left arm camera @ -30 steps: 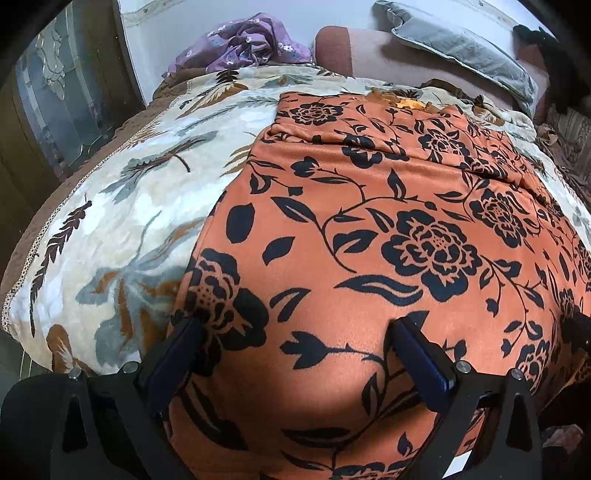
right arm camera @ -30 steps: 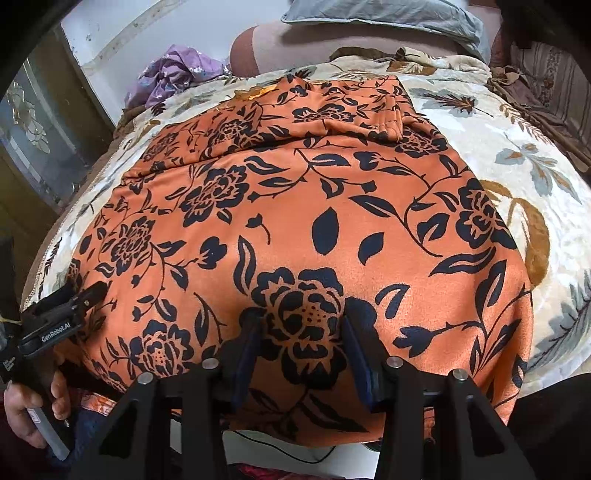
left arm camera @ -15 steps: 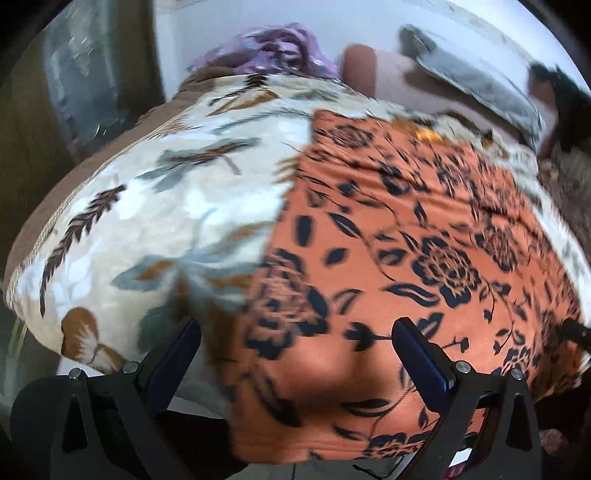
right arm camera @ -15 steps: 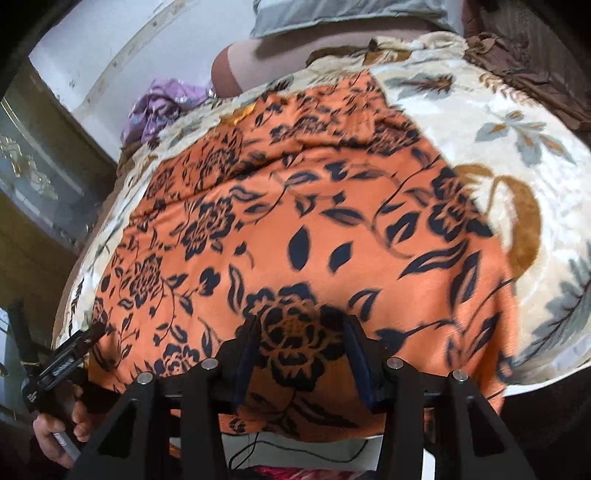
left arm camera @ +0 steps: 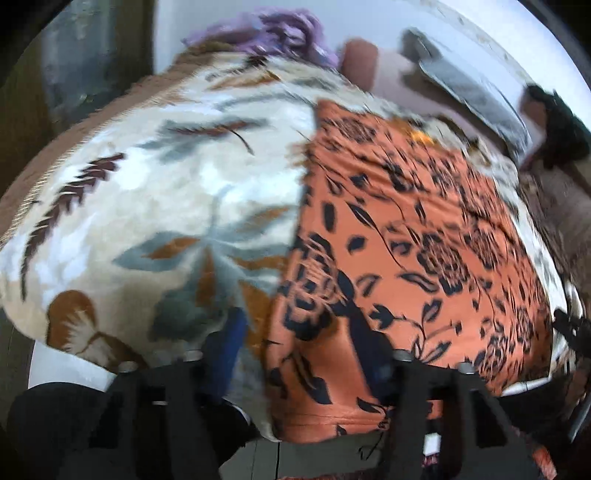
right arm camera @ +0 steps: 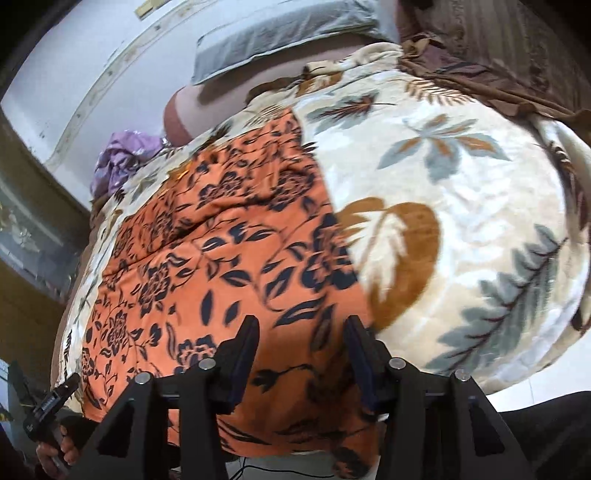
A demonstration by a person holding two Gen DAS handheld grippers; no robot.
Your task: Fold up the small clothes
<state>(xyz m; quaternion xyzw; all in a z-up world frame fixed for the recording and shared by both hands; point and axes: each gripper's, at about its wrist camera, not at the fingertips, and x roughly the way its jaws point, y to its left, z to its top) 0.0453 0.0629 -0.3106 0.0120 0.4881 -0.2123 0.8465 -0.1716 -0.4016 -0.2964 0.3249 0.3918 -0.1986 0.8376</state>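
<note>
An orange garment with black flowers (left arm camera: 424, 251) is lying spread on a cream leaf-print blanket (left arm camera: 155, 206) covering the bed, filling the centre and right of the left wrist view and the centre-left of the right wrist view (right arm camera: 221, 266). The left claw (left arm camera: 303, 354) is standing spread at the bottom of its frame, straddling the garment's near left edge. The right claw (right arm camera: 303, 350) is likewise standing spread, over the garment's near right edge. A purple cloth (left arm camera: 280, 33) is sitting at the top.
</note>
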